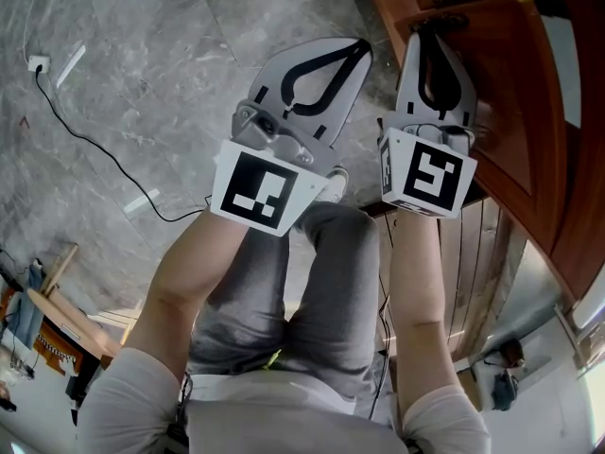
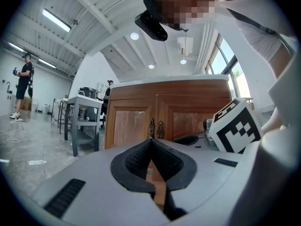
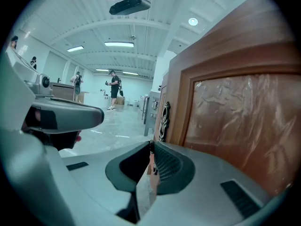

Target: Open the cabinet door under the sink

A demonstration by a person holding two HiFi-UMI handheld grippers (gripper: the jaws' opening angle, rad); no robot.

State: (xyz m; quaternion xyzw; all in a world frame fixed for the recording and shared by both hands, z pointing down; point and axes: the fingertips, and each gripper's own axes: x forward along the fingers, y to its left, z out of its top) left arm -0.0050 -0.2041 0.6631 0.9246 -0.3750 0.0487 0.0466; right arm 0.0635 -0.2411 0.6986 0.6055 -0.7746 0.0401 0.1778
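The brown wooden cabinet door [image 1: 515, 130] fills the right of the head view, and its handle edge stands a little out from the cabinet front. Its dark ornate handle [image 1: 442, 22] sits at the door's edge. My right gripper [image 1: 433, 34] reaches to that handle, shut on its lower end. In the right gripper view the handle [image 3: 163, 119] rises just above the closed jaws of the right gripper [image 3: 151, 146], with the door panel [image 3: 235, 121] to the right. My left gripper [image 1: 357, 47] hangs beside it, shut on nothing. The left gripper [image 2: 151, 140] faces both doors and the pair of handles [image 2: 155, 128].
My legs in grey trousers [image 1: 312, 282] are below the grippers. A black cable [image 1: 95, 149] runs across the grey floor from a wall socket [image 1: 38, 62]. A metal table [image 2: 82, 112] stands left of the cabinet. People [image 3: 113, 93] stand far off in the hall.
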